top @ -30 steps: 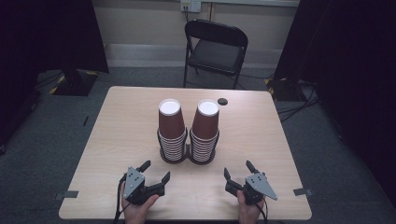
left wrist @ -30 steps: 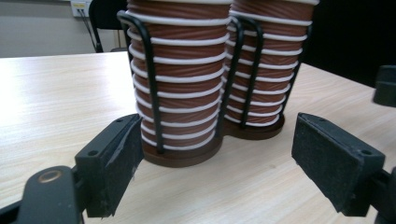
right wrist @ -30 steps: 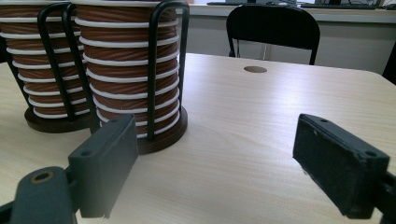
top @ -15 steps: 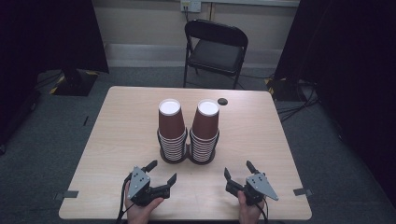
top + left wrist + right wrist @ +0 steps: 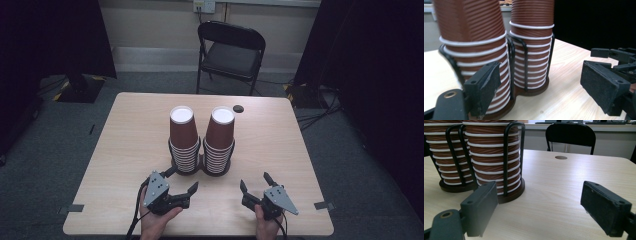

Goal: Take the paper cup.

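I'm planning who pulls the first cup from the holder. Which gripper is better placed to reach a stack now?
Probably the left. The left gripper sits nearer the holder, its open jaws aimed at the left cup stack. The right gripper, also open and empty, sits farther from the right cup stack.

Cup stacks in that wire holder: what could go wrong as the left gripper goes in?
The left stack leans toward the right stack, so a side nudge could tip the top cups. The left gripper, jaws open, sits close to the wire holder; a jaw might snag a wire and drag the base.
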`<state>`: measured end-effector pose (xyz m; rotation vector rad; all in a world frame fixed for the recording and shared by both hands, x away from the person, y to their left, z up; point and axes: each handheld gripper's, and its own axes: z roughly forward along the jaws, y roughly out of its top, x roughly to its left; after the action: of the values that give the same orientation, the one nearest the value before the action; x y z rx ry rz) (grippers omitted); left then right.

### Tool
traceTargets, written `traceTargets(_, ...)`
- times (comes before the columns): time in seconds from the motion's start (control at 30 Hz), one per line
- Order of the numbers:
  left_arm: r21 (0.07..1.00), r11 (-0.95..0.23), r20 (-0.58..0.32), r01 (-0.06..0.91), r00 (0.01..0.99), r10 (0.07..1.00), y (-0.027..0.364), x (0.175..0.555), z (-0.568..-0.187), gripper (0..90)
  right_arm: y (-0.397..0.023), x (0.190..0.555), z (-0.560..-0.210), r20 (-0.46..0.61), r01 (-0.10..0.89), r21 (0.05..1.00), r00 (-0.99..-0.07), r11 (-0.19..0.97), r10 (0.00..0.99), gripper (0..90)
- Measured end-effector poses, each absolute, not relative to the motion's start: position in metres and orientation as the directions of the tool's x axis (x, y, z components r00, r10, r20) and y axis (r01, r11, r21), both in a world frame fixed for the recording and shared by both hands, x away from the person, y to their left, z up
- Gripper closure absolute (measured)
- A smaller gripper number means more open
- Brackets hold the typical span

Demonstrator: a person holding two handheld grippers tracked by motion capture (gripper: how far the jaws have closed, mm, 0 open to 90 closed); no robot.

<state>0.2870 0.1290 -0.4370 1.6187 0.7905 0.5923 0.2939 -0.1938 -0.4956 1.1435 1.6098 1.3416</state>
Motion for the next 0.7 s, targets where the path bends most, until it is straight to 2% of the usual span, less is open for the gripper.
traceTargets(0.13, 0.981, -0.120, -0.015, 0.154, 0.672, 0.741, 0.122, 0.292, -0.426, 16.8, -0.194, 0.294, -0.496, 0.001, 0.169, 0.984, -0.334, 0.059, 0.943, 13.5)
traceTargets(0.7, 0.984, -0.104, -0.032, 0.147, 0.714, 0.700, 0.107, 0.311, -0.399, 19.2, -0.194, 0.293, -0.496, 0.002, 0.162, 0.985, -0.327, 0.053, 0.945, 14.4)
